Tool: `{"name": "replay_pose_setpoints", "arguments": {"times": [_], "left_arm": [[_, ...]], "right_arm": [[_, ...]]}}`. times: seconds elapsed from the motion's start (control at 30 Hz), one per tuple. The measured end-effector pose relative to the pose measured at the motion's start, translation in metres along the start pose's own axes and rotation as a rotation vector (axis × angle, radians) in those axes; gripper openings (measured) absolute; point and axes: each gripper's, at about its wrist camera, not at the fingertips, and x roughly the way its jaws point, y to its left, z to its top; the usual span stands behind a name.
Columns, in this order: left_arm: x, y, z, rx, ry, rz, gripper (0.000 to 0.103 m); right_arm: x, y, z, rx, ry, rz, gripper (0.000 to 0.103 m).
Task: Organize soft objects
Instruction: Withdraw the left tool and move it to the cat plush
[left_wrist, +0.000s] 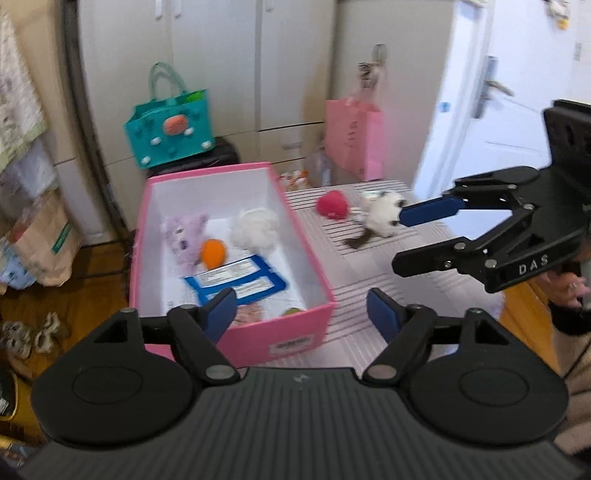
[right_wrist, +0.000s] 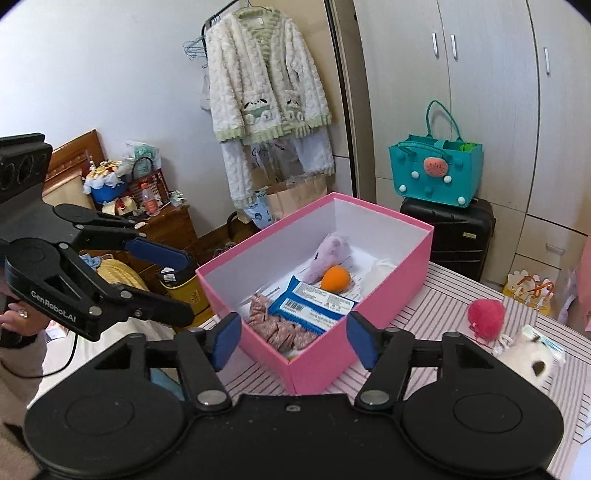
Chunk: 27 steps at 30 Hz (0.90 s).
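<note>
Soft toys partly sorted. Left gripper (left_wrist: 301, 308) and right gripper (right_wrist: 293, 339) — jaws spread, empty, above pink box (right_wrist: 321, 354). Boxed: purple plush (right_wrist: 328, 256), orange ball (right_wrist: 335, 278), white puff (left_wrist: 255, 229). Left on striped table (left_wrist: 369, 266) — red pompom (right_wrist: 485, 314), white plush (right_wrist: 528, 356).

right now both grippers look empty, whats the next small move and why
Probably swing the open right gripper toward the red pom-pom ball or the white plush toy: both still lie on the striped table outside the pink box, and nothing sits between either gripper's jaws.
</note>
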Motion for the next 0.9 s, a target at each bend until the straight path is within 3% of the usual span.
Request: {"name": "replay_pose_setpoints", "arguments": {"times": [0.17,0.23,0.6,0.67,0.77,0.9], "left_arm": [[-0.003,-0.023,-0.006,0.031,0.01,-0.079,0.089],[-0.002,-0.033,-0.009,0.058,0.009,-0.088,0.093],[0.041,-0.083,-0.009,0.15,0.016,-0.183,0.097],[0.053,-0.088,-0.006,0.141,0.015,-0.195,0.097],[0.073,-0.094,-0.001,0.124,0.006,-0.228,0.097],[0.1,-0.099,0.012,0.084,-0.012,-0.257,0.097]], "right_arm": [[-0.034,0.005,-0.02,-0.043,-0.01,-0.012,0.076],[-0.046,0.005,-0.03,-0.053,-0.026,-0.042,0.089],[-0.068,-0.019,-0.089,-0.075,-0.052,-0.187,0.091],[-0.071,-0.032,-0.099,-0.053,-0.093,-0.207,0.091],[-0.072,-0.052,-0.119,-0.053,-0.246,-0.25,0.094],[-0.051,-0.09,-0.13,0.008,-0.276,-0.287,0.094]]}}
